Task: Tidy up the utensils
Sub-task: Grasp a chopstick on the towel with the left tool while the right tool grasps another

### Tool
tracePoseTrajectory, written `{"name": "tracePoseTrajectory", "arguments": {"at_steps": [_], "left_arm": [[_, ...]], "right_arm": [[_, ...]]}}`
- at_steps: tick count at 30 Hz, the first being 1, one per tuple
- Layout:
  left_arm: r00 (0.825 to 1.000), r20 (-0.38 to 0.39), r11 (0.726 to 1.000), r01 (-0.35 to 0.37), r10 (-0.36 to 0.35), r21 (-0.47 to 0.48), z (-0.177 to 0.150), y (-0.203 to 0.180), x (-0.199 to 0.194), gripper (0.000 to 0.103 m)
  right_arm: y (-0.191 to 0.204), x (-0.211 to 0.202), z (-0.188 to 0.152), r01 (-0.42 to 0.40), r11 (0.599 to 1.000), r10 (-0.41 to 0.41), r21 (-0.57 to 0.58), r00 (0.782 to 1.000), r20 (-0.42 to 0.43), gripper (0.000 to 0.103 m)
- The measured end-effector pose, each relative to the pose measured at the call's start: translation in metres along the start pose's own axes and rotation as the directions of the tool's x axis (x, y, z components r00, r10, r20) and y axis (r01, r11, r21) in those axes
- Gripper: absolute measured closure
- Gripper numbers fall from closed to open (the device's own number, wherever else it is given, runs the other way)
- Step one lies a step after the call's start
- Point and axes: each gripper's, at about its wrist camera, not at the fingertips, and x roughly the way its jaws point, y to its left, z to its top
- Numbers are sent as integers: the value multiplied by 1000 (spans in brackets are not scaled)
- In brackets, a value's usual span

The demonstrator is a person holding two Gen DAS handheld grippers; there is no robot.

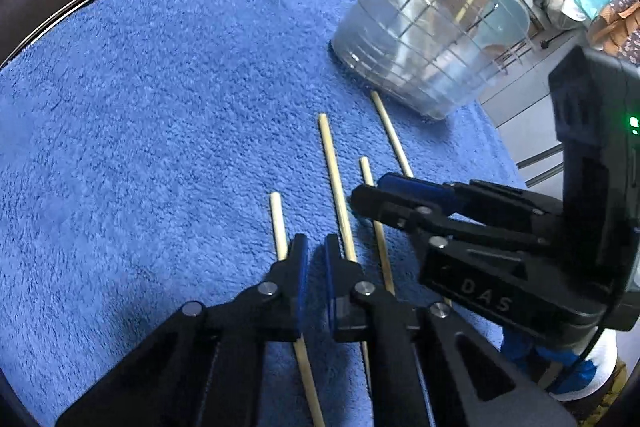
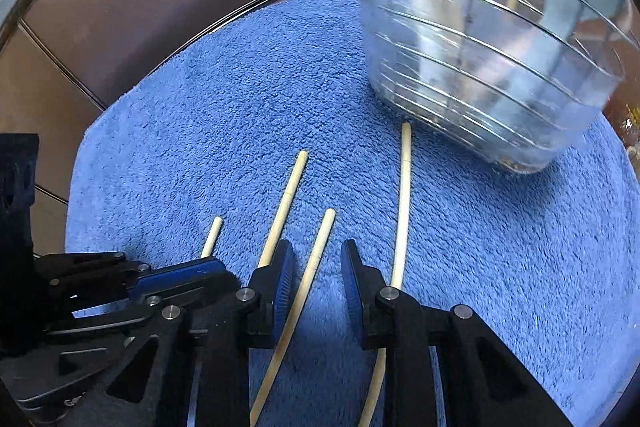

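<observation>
Four chopsticks (image 2: 316, 259) lie near-parallel on the blue towel (image 2: 240, 107), near the basket (image 2: 480, 67). The right hand-held gripper (image 2: 316, 285) straddles one, jaws narrowed but untouching; it could roll aside. The left hand-held gripper (image 1: 316, 267) looks pinched empty between two.

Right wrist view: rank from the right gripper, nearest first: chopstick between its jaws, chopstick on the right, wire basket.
1. Chopstick between the jaws, right at the right gripper.
2. Right chopstick, just outside the right finger.
3. Wire basket, far right on the blue towel.
</observation>
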Motion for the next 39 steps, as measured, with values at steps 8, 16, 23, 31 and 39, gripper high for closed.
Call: {"name": "tracePoseTrajectory", "arguments": {"at_steps": [8,16,23,31,39], "left_arm": [[999,26,999,-33,32,40,2,0,-25,94],[994,-82,997,-73,76,38,12,-7,0,94],[991,-125,999,-50,48,-11,26,1,9,94],[993,-100,998,-66,66,4,34,16,-13,92],[978,-155,990,-138,142,35,32,-4,14,88]], "right_arm": [[4,5,3,22,1000,-23,-17,1000,-13,90],[-4,-2,3,5,1000,-6,-16,999,-39,93],[-3,-1,7,-1,1000,-1,-28,998,-69,93],[-8,-2,6,-26,1000,25,-16,997,-67,93],[-11,-3,7,-31,999,29,-16,996,-80,93]]}}
